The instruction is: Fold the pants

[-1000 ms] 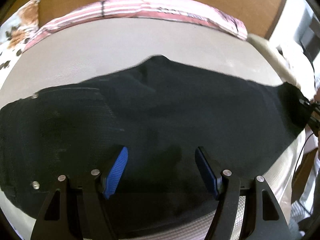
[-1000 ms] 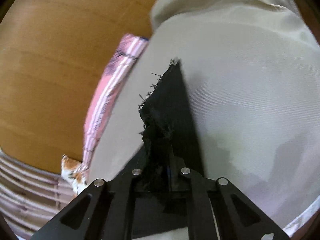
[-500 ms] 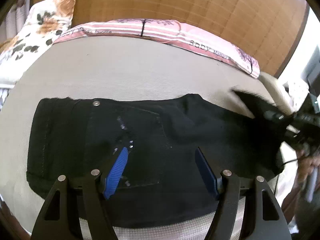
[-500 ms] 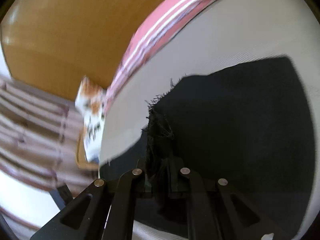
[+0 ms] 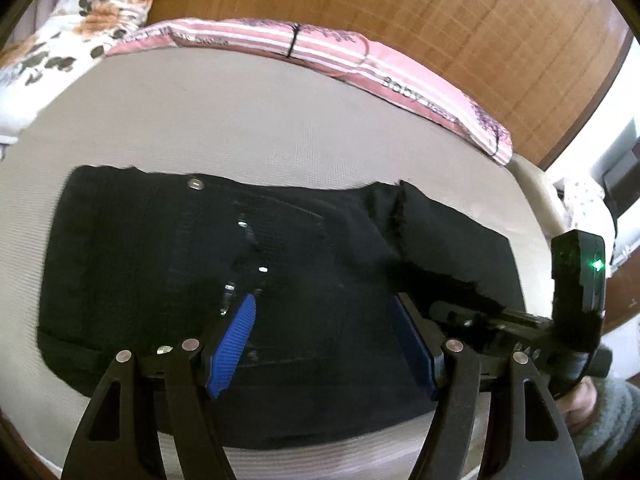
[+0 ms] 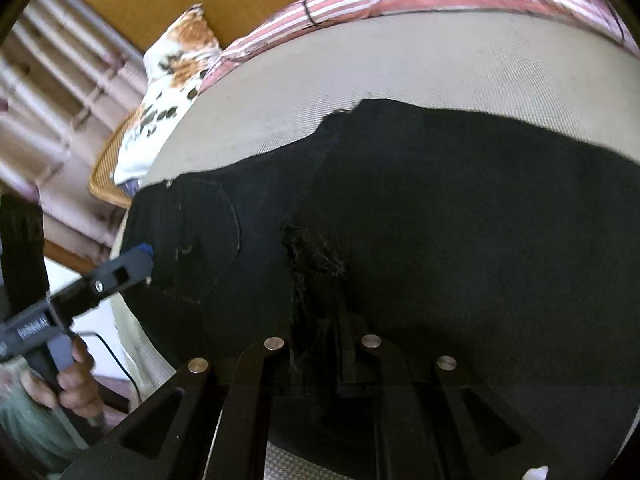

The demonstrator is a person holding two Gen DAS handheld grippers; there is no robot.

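Black pants (image 5: 160,260) lie on a beige mattress (image 5: 240,128), waist button at the far left, one leg doubled back over the upper part. My left gripper (image 5: 326,340) hovers open just above the pocket area, blue pads (image 5: 236,344) wide apart with only flat cloth below. It also shows at the left of the right wrist view as the left gripper (image 6: 132,260). My right gripper (image 6: 320,320) pinches the frayed leg hem (image 6: 316,264) over the pants (image 6: 460,220); its jaws are starting to open with the hem still between them. The right gripper (image 5: 452,312) sits beside my left.
A pink striped blanket (image 5: 320,52) runs along the mattress's far edge below a wooden wall (image 5: 440,20). A floral pillow (image 5: 80,28) lies at the far left corner. A hand (image 6: 72,384) holds the left tool; a cable hangs off the near edge.
The right gripper swept the leg hem leftward over the pants until it lies above the upper part beside my left gripper. The left view shifted toward the waist, then held still.
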